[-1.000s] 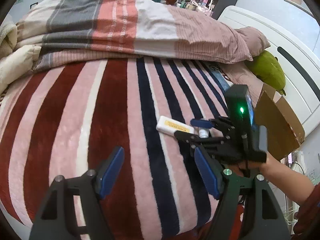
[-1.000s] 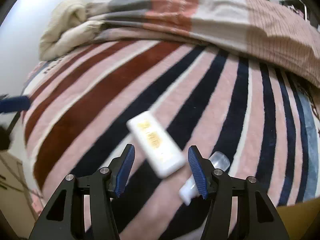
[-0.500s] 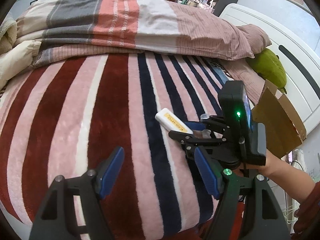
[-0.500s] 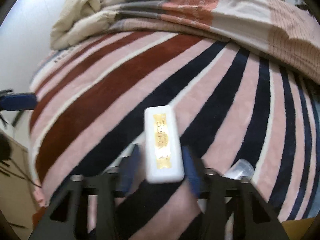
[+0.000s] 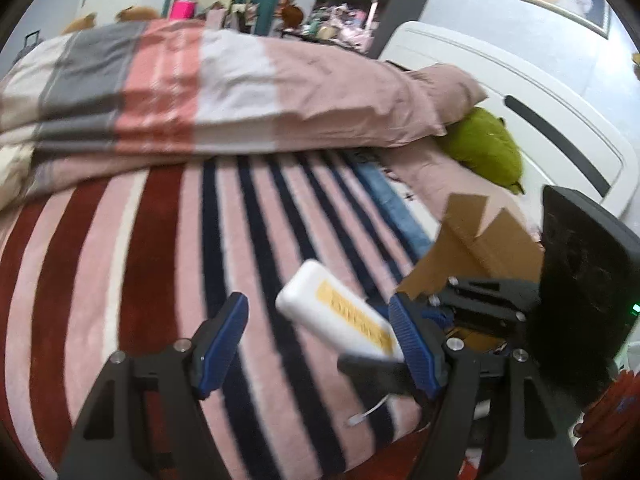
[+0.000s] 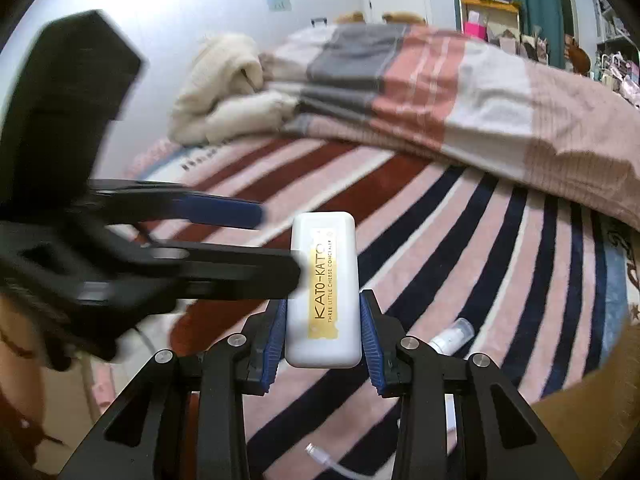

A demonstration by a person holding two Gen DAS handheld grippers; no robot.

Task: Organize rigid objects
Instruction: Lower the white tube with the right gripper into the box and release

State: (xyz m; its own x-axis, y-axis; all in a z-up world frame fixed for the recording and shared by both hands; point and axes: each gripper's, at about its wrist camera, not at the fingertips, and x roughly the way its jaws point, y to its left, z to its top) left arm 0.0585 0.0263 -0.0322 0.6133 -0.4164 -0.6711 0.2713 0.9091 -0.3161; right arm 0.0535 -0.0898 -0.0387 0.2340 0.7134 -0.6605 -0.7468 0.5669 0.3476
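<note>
My right gripper (image 6: pixel 323 336) is shut on a white concealer box with a gold label (image 6: pixel 323 288) and holds it above the striped blanket (image 6: pixel 460 240). In the left wrist view the same box (image 5: pixel 340 316) hangs lifted between my left gripper's open, empty fingers (image 5: pixel 320 344), and the right gripper's black body (image 5: pixel 576 292) stands at the right. A small clear bottle (image 6: pixel 452 334) lies on the blanket right of the held box. My left gripper also shows blurred at the left of the right wrist view (image 6: pixel 224 236).
An open cardboard box (image 5: pixel 480 248) stands at the bed's right edge by the white headboard (image 5: pixel 520 92). A folded duvet (image 5: pixel 240 92), a green plush (image 5: pixel 488 148) and cream blankets (image 6: pixel 224 92) lie at the back. A white cable (image 6: pixel 332 460) lies near the bed's front edge.
My right gripper closed on the white box and lifted it off the blanket. My left gripper moved closer to the right gripper, and both views tilted upward.
</note>
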